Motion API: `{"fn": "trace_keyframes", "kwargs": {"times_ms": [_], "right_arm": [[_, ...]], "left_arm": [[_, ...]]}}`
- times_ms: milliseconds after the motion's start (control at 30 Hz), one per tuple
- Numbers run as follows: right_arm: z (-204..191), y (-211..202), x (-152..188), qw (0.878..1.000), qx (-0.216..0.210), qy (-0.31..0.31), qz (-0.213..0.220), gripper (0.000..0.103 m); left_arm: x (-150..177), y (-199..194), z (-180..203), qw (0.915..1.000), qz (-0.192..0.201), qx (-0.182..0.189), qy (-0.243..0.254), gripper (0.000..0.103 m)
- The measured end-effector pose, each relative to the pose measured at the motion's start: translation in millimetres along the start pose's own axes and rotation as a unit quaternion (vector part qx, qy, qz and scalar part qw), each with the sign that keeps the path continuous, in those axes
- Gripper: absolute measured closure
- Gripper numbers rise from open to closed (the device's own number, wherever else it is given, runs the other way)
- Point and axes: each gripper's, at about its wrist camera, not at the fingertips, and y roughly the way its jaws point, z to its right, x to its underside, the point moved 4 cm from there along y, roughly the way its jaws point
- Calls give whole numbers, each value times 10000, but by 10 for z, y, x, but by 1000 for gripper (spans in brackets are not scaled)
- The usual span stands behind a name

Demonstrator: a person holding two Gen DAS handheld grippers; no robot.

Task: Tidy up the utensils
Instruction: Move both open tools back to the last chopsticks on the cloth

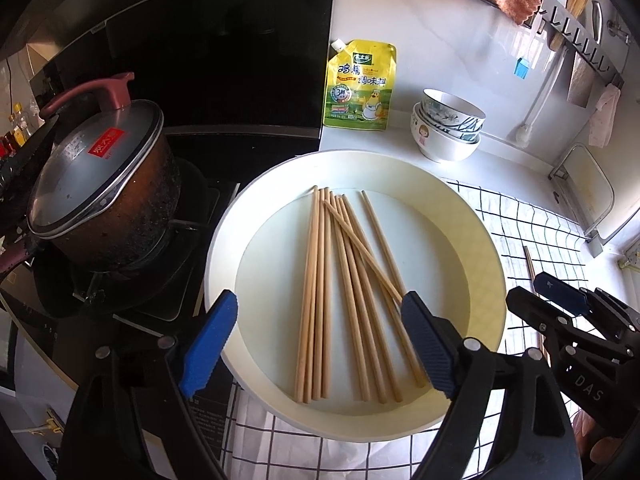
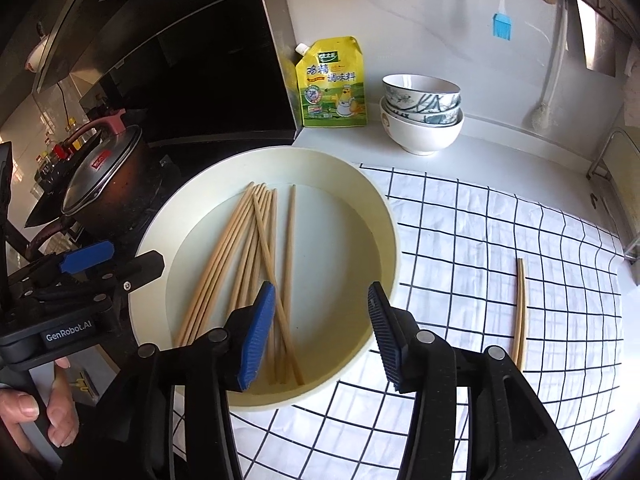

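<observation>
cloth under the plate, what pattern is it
White cloth with a thin black grid, clearest in the right wrist view.

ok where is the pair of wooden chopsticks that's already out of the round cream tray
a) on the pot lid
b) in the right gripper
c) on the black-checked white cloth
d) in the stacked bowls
c: the pair of wooden chopsticks lies flat on the black-checked white cloth, right of the round cream tray.
</observation>
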Motion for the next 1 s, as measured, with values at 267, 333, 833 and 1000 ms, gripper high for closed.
{"fn": "trace_keyframes", "kwargs": {"times_ms": [267,333,833,1000], "right_arm": [[332,-139,135,9995,141,264,65,50],[455,-182,177,9992,201,343,67,49],[1590,-347,647,9925,806,905,-146,42],[1888,-233,867,9890,1000,1033,-358,42]], "left_arm": [[65,-11,252,9999,-36,66,89,16],[79,-11,340,9999,-40,96,100,16],[261,42,1192,9986,-172,340,371,14],[338,67,1438,9979,-249,314,514,14]]}}
